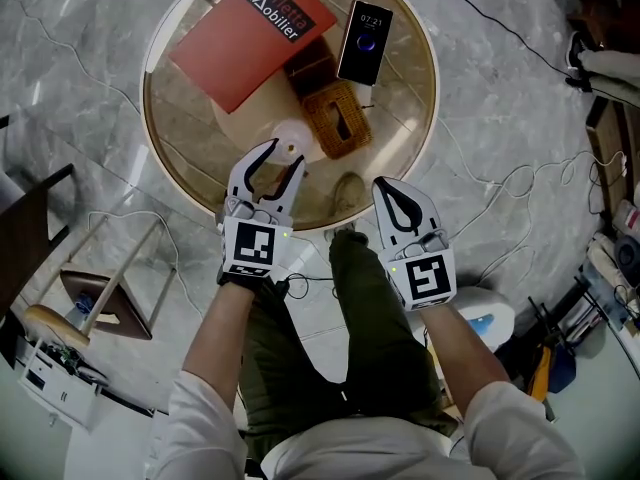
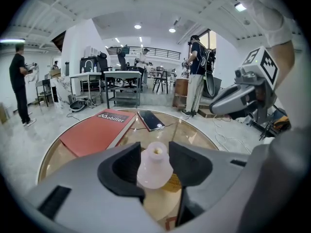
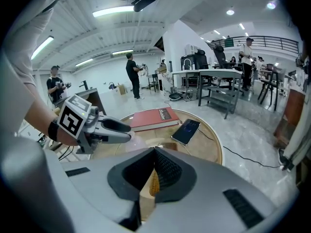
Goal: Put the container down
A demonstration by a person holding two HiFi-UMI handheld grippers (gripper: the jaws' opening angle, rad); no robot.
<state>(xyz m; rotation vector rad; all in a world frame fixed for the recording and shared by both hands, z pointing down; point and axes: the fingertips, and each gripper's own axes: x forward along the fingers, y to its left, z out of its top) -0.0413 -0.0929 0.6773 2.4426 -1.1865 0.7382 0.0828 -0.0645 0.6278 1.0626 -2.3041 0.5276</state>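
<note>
Left gripper spread, white container upright on the table between its jaws, seemingly unpinched; right gripper pressed together; red book reads "Mobiler", phone "07:21"

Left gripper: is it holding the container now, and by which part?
Nothing is held: the left gripper has its jaws apart on either side of the white container, which sits on the table.

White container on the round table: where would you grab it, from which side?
Grip the white container around its wide rounded body, below the narrow neck, coming from the near edge of the table, jaws either side. It stands upright, and the wicker basket sits close behind it.
</note>
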